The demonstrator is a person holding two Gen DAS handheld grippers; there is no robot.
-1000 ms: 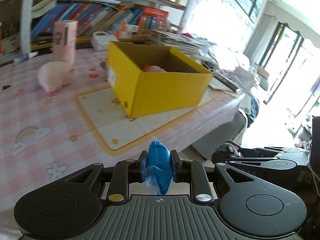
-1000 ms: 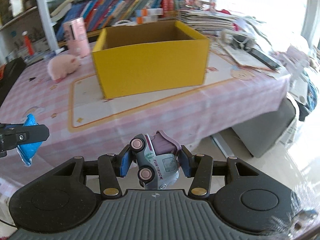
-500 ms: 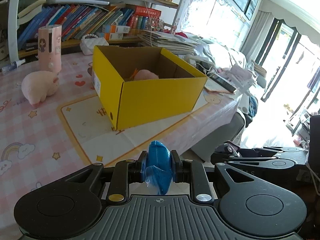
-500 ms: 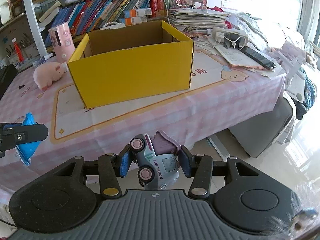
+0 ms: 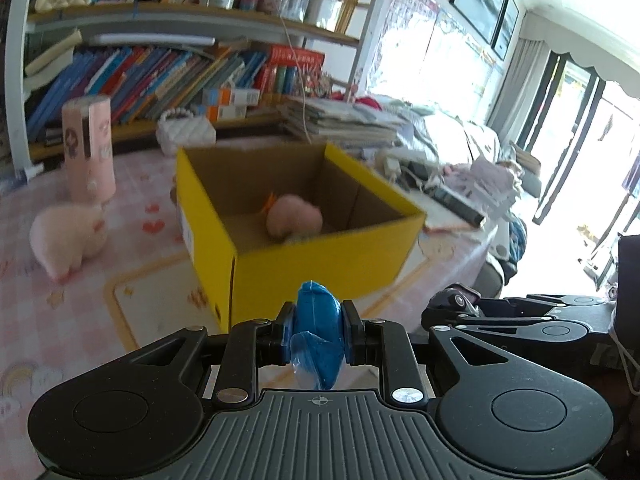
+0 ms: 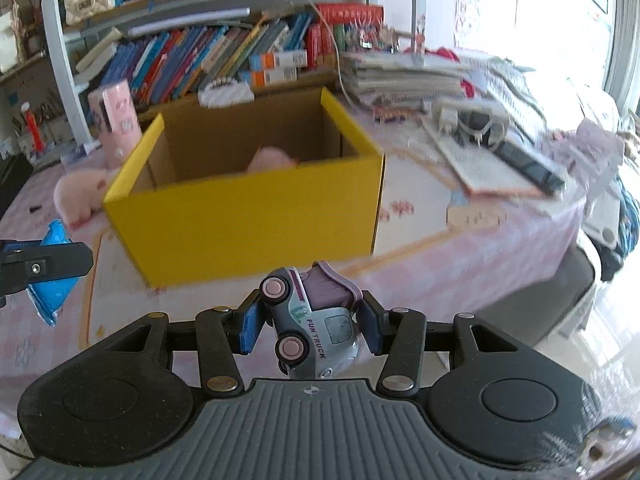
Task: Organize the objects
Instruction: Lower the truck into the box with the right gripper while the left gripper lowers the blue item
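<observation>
Two grippers are loaded, each clamped on one small thing. The left gripper (image 5: 319, 334) pinches a blue plastic packet (image 5: 318, 332) between its pads, the packet standing upright in the gap with a crinkled clear edge hanging below. In the right wrist view the same packet (image 6: 50, 276) shows at the far left edge, gripped by a dark finger (image 6: 44, 266). The right gripper (image 6: 310, 322) is clenched on a toy truck (image 6: 312, 324), grey-blue with pink wheels and a purple top, lying on its side so that two wheels face the left-hand pad; the words FUN TRUCK read along its flank.

Just beyond both sets of fingers stands a yellow cardboard box (image 5: 320, 264), open at the top, on a pale mat with an orange border laid over a pink checked tablecloth (image 5: 44, 320). A pink plush toy (image 5: 294, 218) lies on the box floor, with something orange behind it that is too blurred to identify. Left of the box, on the cloth, sits a second plush, a pale pink pig (image 5: 68, 236), and behind it a tall pink cylinder (image 5: 90, 148) stands upright. A white quilted purse (image 5: 184, 130) rests behind the box. To the right lie stacked papers (image 6: 404, 72) and a dark remote-like bar (image 6: 528, 162). Bookshelves (image 5: 160, 76) crammed with books fill the back.
</observation>
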